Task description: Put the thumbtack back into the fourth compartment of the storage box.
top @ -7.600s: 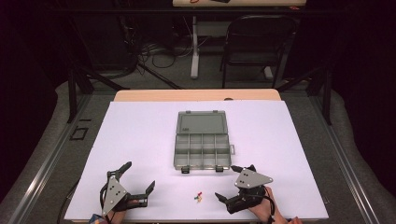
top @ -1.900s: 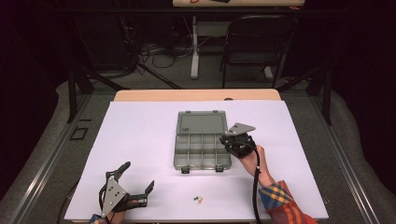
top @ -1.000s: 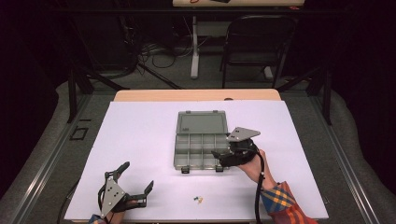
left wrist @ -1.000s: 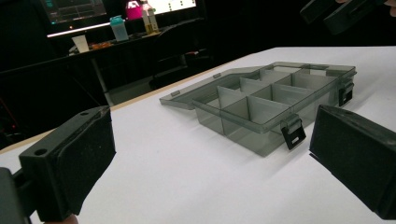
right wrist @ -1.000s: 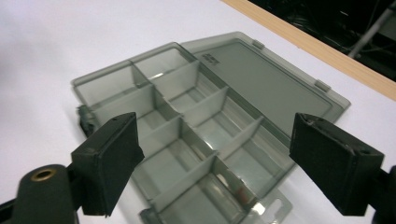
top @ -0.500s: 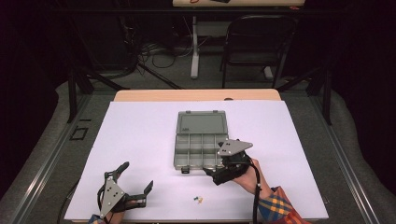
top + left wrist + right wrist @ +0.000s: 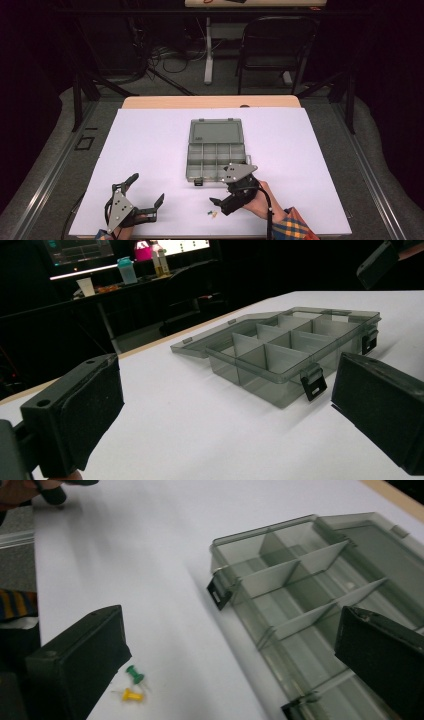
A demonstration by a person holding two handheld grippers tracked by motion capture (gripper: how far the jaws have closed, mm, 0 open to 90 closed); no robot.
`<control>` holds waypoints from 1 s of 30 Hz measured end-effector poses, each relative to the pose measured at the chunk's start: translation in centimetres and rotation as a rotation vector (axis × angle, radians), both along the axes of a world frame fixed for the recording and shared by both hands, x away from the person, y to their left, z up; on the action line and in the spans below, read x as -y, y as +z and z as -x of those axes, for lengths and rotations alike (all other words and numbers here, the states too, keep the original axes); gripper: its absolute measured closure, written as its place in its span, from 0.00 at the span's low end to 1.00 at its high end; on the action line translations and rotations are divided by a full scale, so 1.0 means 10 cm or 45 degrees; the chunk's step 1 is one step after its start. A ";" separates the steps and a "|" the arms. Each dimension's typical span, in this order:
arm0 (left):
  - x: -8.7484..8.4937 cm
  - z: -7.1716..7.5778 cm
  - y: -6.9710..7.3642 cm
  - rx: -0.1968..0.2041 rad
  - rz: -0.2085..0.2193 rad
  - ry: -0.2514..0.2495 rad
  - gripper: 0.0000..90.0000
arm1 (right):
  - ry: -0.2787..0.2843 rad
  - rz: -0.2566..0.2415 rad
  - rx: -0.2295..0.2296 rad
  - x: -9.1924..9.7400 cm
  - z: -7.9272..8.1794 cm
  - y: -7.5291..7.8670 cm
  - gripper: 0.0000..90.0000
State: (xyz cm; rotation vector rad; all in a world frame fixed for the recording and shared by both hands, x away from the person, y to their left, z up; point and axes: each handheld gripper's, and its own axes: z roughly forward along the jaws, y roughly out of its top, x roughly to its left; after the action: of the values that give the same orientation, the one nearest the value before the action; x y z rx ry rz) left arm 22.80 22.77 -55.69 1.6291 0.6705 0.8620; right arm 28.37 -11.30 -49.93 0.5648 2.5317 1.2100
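pins: green pushpin (image 7: 134,673) and yellow pushpin (image 7: 129,695) lie on the white table (image 7: 150,145), just in front of the open organizer box (image 7: 216,150)
my right gripper (image 7: 223,201): jaws just opened wide, nothing between them, near the pins
my left gripper (image 7: 145,200): spread wide, nothing held
handling: my guess is light, hard, slippery, sharp-tipped; pinch one head across its sides

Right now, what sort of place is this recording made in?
Probably a lab or studio workbench: a white-covered table in a dark room, cables on the floor, a folding chair, lit monitors behind.
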 end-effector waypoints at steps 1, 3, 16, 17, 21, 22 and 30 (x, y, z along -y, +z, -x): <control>0.00 0.00 0.00 -0.001 -0.003 -0.003 0.00 | 0.000 0.000 0.000 0.00 0.00 0.00 0.00; 0.00 0.00 0.00 -0.006 -0.007 -0.003 0.00 | 0.018 0.009 -0.013 -0.03 0.02 -0.04 0.00; -0.01 0.00 0.00 -0.003 0.008 0.000 0.00 | 0.101 0.102 -0.060 -0.22 0.11 -0.23 0.16; -0.01 0.00 0.00 -0.003 0.008 0.000 0.00 | 0.101 0.102 -0.060 -0.22 0.11 -0.23 0.16; 0.00 0.00 0.00 -0.003 0.002 -0.004 0.00 | 0.140 0.135 -0.075 -0.26 0.12 -0.29 0.28; 0.00 0.00 0.00 -0.003 0.000 -0.005 0.00 | 0.145 0.146 -0.078 -0.26 0.12 -0.30 0.32; 0.00 0.00 0.00 -0.004 -0.001 -0.006 0.00 | 0.231 0.204 -0.129 -0.33 0.15 -0.38 0.59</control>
State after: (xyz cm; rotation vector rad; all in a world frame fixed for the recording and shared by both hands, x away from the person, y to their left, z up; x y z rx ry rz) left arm 22.83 22.80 -55.69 1.6326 0.6684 0.8569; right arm 26.87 -8.03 -53.74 0.3740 2.7850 1.0461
